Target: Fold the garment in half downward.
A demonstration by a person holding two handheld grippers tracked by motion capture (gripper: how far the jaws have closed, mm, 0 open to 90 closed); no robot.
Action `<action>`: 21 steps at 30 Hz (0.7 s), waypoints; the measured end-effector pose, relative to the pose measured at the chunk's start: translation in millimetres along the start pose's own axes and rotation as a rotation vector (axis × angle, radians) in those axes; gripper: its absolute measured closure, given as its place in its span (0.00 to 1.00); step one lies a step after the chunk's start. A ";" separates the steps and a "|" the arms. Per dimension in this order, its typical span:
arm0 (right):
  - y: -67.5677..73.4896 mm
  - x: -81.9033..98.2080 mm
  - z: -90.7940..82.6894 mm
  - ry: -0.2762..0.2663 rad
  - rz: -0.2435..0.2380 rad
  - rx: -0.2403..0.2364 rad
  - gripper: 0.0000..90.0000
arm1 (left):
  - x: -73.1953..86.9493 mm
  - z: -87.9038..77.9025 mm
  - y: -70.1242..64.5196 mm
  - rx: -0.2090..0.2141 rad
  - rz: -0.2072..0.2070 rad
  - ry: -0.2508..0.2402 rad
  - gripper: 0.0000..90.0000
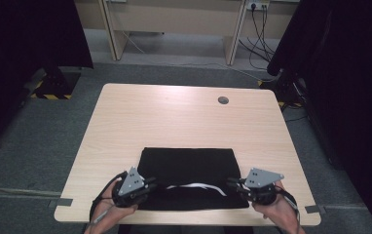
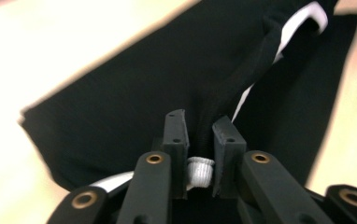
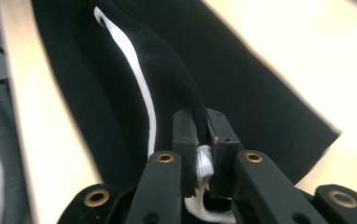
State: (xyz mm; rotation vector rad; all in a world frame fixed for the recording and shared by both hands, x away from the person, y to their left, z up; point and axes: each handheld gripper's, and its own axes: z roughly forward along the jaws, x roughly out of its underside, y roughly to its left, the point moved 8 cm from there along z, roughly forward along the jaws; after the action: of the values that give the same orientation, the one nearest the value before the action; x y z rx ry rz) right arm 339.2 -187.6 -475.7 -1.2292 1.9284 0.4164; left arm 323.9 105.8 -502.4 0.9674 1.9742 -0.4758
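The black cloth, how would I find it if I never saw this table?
Look at the light wooden table, then at the edge nearest the person. The black cloth lies flat there, folded into a rectangle, with both grippers pinching its near edge. It is the one dark thing on the wood, showing a thin white stripe.

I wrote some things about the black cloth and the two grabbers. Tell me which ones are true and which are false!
1. The black cloth lies on the table. True.
2. The left gripper is open and holds nothing. False: its jaws pinch an edge of the cloth.
3. The right gripper is shut on the cloth. True.
4. The cloth is red. False: it is black, with a white strip showing.
5. The cloth lies at the far edge of the table. False: it lies at the near edge, by the hands.
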 end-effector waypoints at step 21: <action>-2.1 0.2 8.7 0.012 0.123 -0.008 0.67 | -3.2 7.1 -0.1 -0.049 -0.122 -0.006 0.45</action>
State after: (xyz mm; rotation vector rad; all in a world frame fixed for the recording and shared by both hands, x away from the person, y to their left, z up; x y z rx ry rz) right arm 344.9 -183.2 -481.1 -1.1239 2.0210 0.4817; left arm 328.7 99.8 -503.7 0.8174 2.0381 -0.4955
